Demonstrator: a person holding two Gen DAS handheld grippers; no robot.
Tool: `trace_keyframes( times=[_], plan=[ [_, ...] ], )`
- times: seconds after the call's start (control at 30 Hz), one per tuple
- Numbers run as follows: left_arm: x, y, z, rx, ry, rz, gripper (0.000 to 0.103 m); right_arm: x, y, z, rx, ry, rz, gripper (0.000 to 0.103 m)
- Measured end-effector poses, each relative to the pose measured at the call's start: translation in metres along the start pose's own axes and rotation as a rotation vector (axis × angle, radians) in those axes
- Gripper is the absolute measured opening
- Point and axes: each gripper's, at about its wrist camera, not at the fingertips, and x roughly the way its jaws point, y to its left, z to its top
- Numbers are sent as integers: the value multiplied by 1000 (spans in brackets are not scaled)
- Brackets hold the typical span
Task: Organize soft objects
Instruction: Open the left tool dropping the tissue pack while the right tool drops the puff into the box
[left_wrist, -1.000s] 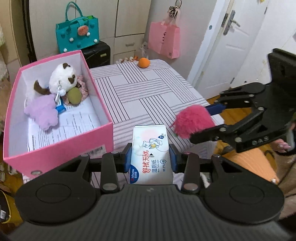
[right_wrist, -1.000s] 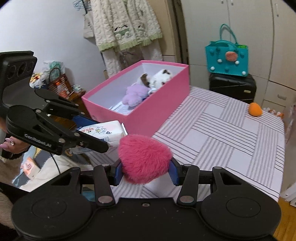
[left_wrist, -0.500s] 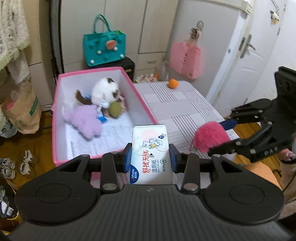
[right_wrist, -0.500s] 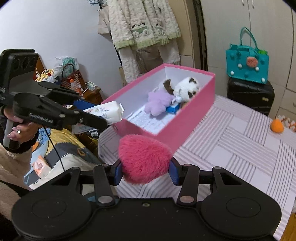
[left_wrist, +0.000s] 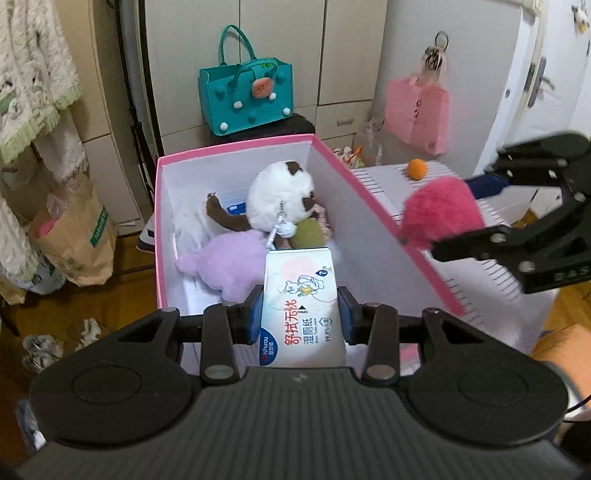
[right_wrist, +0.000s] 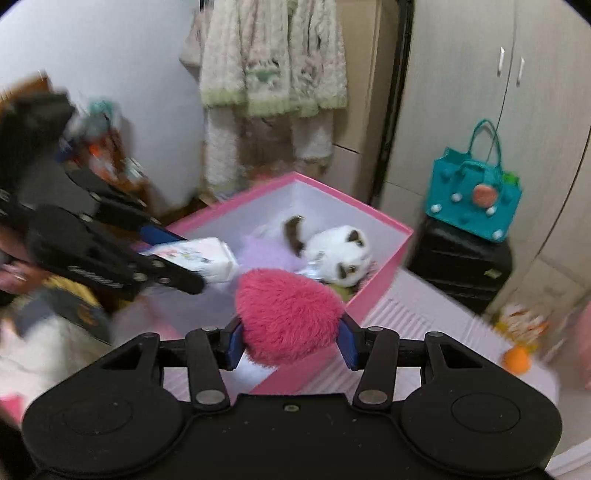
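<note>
pink box (left_wrist: 373, 206) is the mark: left gripper (left_wrist: 300, 314), jaws clamped on the wipes pack (left_wrist: 301, 302), hangs over its inside; right gripper (right_wrist: 290, 338), pinching the fuzzy pompom (right_wrist: 288, 314), hovers at its rim.

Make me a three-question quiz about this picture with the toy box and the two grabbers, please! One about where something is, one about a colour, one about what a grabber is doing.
1. Where is the white plush cat?
A. inside the pink box
B. on the striped table
C. in the teal bag

2. What colour is the fluffy ball?
A. green
B. blue
C. pink

3. What is the left gripper doing?
A. hanging open with nothing in it
B. holding a pack of wipes
C. holding the orange ball

Answers: 1 A, the cat lies among other toys between the box walls. 2 C, its fur is bright pink in both views. 3 B, the pack sits pinched between the blue pads.
</note>
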Motion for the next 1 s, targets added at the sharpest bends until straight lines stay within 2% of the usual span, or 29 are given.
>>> trace_keyframes(
  times=[0.07, 0.3, 0.43, 0.57, 0.7, 0.77, 1.0],
  plan=[
    [13, 2, 3, 18, 20, 16, 39, 20, 0, 9, -24, 35, -27, 55],
    [45, 0, 3, 93, 136, 0, 40, 66, 6, 24, -101, 103, 21, 55],
    [61, 5, 0, 59, 198, -12, 39, 96, 19, 23, -227, 181, -41, 55],
    [69, 14, -1, -15, 230, -53, 40, 109, 16, 26, -229, 212, -29, 56],
    [67, 14, -3, -20, 213, -42, 42, 115, 10, 27, -208, 218, -2, 60],
    [62, 12, -3, -9, 192, -29, 47, 116, 9, 26, -196, 220, -8, 67],
    [35, 13, -1, -22, 123, -9, 50, 86, -4, 25, -91, 139, 35, 68]
  ],
)
